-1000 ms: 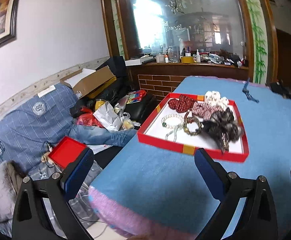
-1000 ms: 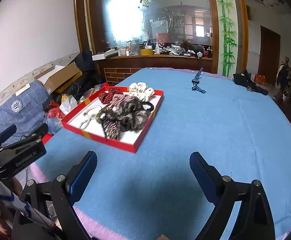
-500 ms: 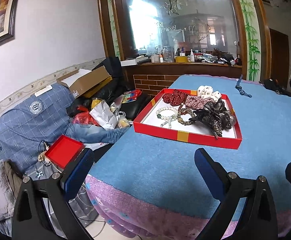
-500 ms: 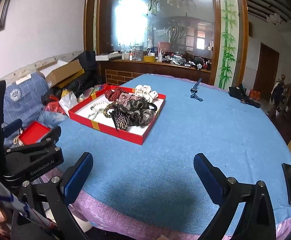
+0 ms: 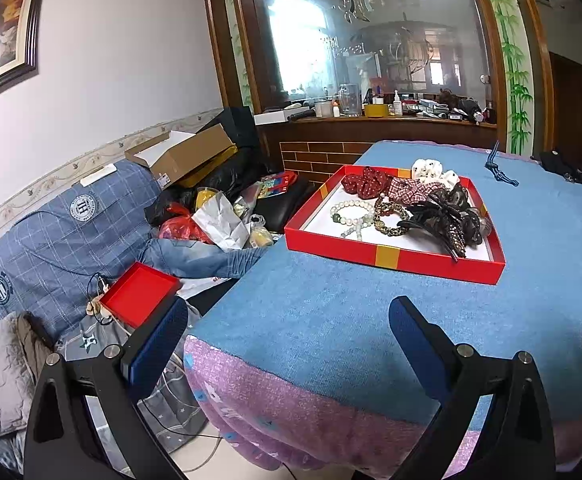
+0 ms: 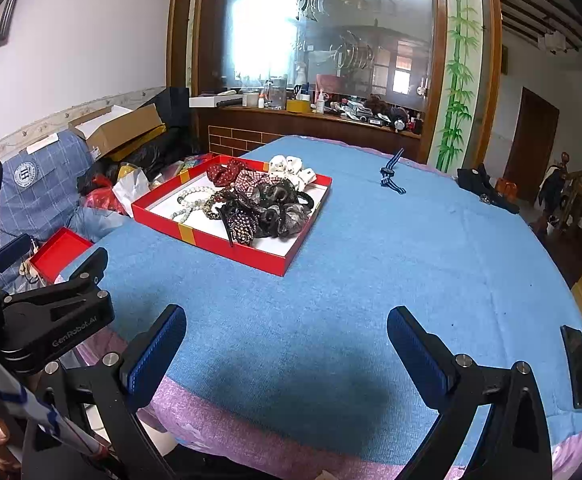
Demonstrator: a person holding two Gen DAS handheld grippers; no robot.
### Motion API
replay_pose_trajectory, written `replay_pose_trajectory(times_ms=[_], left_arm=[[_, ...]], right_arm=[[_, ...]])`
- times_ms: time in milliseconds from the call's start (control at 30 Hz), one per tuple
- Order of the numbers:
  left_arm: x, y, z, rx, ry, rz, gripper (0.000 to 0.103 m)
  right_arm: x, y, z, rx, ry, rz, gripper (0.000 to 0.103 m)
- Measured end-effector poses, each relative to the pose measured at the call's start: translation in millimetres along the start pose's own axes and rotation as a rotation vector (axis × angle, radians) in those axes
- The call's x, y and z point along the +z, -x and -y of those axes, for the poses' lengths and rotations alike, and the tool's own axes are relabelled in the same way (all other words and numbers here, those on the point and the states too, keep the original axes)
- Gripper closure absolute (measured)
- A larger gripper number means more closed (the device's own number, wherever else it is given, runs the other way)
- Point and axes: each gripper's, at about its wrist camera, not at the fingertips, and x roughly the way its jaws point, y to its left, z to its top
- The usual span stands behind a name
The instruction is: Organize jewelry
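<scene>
- Holding my left gripper (image 5: 287, 334) low at the near edge of the table (image 5: 331, 320), I keep its blue pads spread wide with nothing between them; it hangs well short of any jewelry.
- Up at 1 o'clock from that gripper sits the red tray (image 5: 387, 256), and everything I have to sort is inside it.
- On the tray's left side lies a pearl bracelet (image 5: 351, 213), with a dark beaded bracelet (image 5: 389, 218) just beside it.
- Along the far rim sit a red dotted scrunchie (image 5: 365, 184), a checked scrunchie (image 5: 409, 190) and a white one (image 5: 431, 170).
- On the tray's right side a black hair clip (image 5: 447, 224) lies on a heap of dark scrunchies (image 5: 465, 216), all tangled together.
- Well apart from the tray, toward 1 o'clock on the far cloth, lies a blue striped band (image 6: 389, 174) on its own.
- My right gripper (image 6: 285, 342) hovers over the blue cloth, fingers released and empty, with the tray at 11 o'clock.
- I judge the sorting hardly begun: the pieces overlap in one pile, nothing is gripped, and separating them all remains.
</scene>
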Motion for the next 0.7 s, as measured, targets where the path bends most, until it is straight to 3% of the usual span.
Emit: replay_pose_trajectory(times_ms=[700], left_arm=[[-0.2,-1.5,-3.2,0.005,0.002,-0.002,0.003]], right_arm=[[-0.7,-4.8,-3.5,0.002,0.013,-0.019,0.001]])
